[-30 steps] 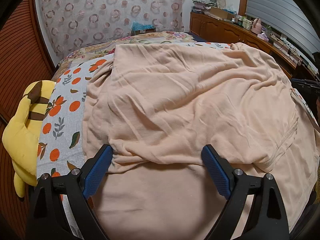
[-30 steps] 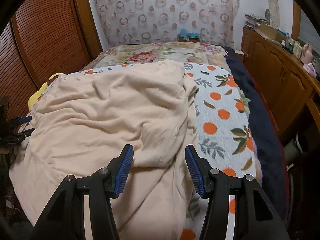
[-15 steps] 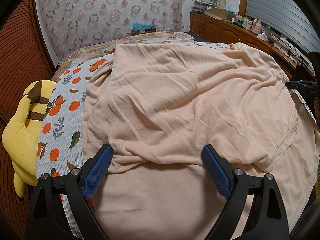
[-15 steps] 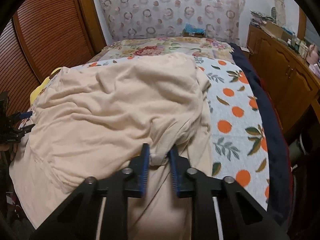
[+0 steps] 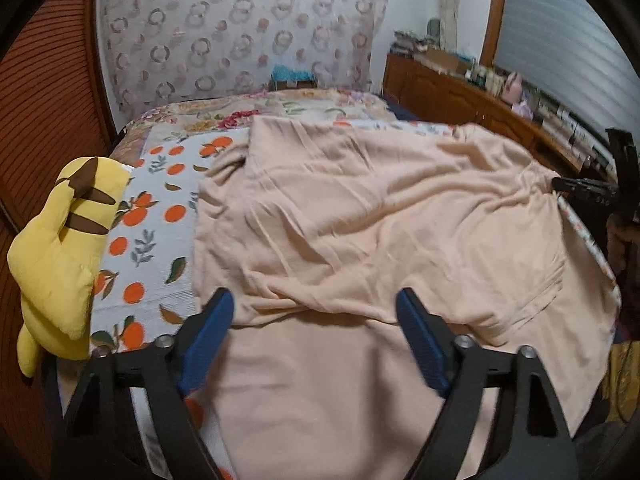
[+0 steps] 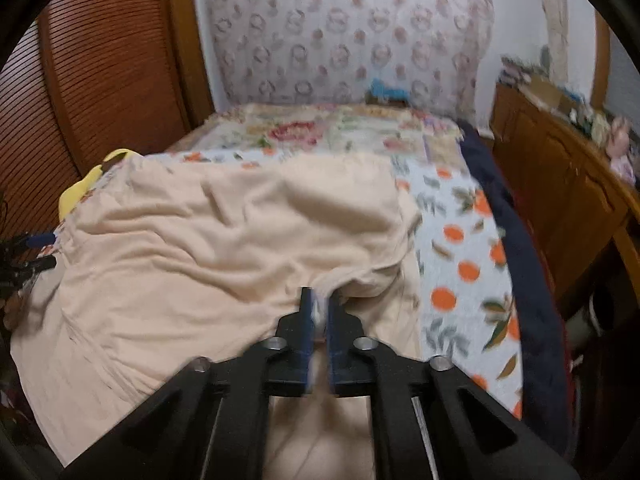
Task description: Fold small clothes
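A peach-coloured garment (image 5: 360, 208) lies spread and wrinkled over the bed. My left gripper (image 5: 314, 300) hovers at its near hem; the blue-padded jaws are closing, with a raised fold between them but apart from both pads. My right gripper (image 6: 320, 300) is shut on a pinched fold of the same garment (image 6: 224, 248) at its near right edge. In the left wrist view the right gripper (image 5: 580, 188) shows at the far right, gripping the cloth edge. The left gripper (image 6: 40, 248) peeks in at the left edge of the right wrist view.
A yellow plush toy (image 5: 60, 248) lies at the bed's left edge. The orange-print bedspread (image 6: 452, 248) shows bare to the right, bordered by a dark blue blanket (image 6: 520, 260). A wooden cabinet (image 5: 460, 96) with clutter runs along the right; slatted wooden doors (image 6: 100, 80) stand left.
My right gripper has shut on a fold of the garment and gathered it. My left gripper's jaws have narrowed a little and it has lifted slightly.
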`<state>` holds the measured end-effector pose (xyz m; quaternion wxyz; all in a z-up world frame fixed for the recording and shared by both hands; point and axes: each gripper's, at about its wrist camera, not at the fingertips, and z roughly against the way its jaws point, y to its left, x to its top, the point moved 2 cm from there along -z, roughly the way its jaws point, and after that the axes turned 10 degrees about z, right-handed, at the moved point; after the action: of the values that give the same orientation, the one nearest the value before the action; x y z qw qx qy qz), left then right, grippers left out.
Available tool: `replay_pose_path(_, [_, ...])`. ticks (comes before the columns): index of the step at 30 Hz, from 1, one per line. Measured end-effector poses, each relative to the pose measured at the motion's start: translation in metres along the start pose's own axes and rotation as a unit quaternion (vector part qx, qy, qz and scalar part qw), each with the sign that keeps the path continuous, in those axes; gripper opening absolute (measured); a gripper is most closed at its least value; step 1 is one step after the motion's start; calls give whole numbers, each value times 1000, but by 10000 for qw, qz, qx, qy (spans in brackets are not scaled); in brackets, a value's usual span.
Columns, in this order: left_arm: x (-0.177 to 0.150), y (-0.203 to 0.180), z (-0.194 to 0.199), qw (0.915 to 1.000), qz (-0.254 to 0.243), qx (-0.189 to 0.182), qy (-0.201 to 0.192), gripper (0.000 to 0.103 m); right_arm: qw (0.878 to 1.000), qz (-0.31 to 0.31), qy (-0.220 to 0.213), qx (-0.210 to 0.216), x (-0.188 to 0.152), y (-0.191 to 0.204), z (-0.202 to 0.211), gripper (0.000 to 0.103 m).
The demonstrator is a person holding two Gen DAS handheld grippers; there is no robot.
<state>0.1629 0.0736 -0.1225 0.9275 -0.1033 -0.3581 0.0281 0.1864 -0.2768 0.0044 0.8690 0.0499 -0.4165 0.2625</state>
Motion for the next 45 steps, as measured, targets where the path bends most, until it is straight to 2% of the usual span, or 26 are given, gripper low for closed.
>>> replay_pose_path(4, [0,8,5,9999,144,3,14,52,9997,-28,-244,-23,11,0,9,4])
replay_pose_path(7, [-3,13,4,9998,177,16,55,42,9994,-58,-330,3,13,0,12,4])
replay_pose_path(14, [-3,24,-5,9992,326,120,176,41,9999,9,-133,22,2,5,0,4])
replay_pose_path(19, [9,24,-21,9990,283,170,316,41,10000,-18,-89,36,4,2,-2,4])
replay_pose_path(20, [10,24,-25,9989,244,170,355,38,9999,-10,-102,47,4,3,-2,4])
replay_pose_path(21, [11,23,-28,9989,196,167,400,17,9999,3,-116,40,5,3,-1,4])
replay_pose_path(22, [12,23,-31,9987,152,235,429,3,9999,19,-124,33,6,4,0,4])
replay_pose_path(23, [12,23,-29,9988,135,270,382,3,9999,41,-135,32,6,4,1,4])
replay_pose_path(25, [12,21,-17,9997,117,63,220,2,9998,80,-182,-9,5,5,6,3])
replay_pose_path(29, [15,14,26,9995,66,-94,-282,2,9994,105,-336,-15,3,4,22,3])
replay_pose_path(35, [20,5,86,9963,42,-303,-797,2,9977,159,-653,10,1,4,62,3])
replay_pose_path(40, [16,-1,122,9933,-9,-438,-1066,2,9959,224,-880,5,-8,5,101,3])
replay_pose_path(45, [-3,5,154,9911,52,-514,-1225,2,9951,296,-946,-23,-26,9,136,3])
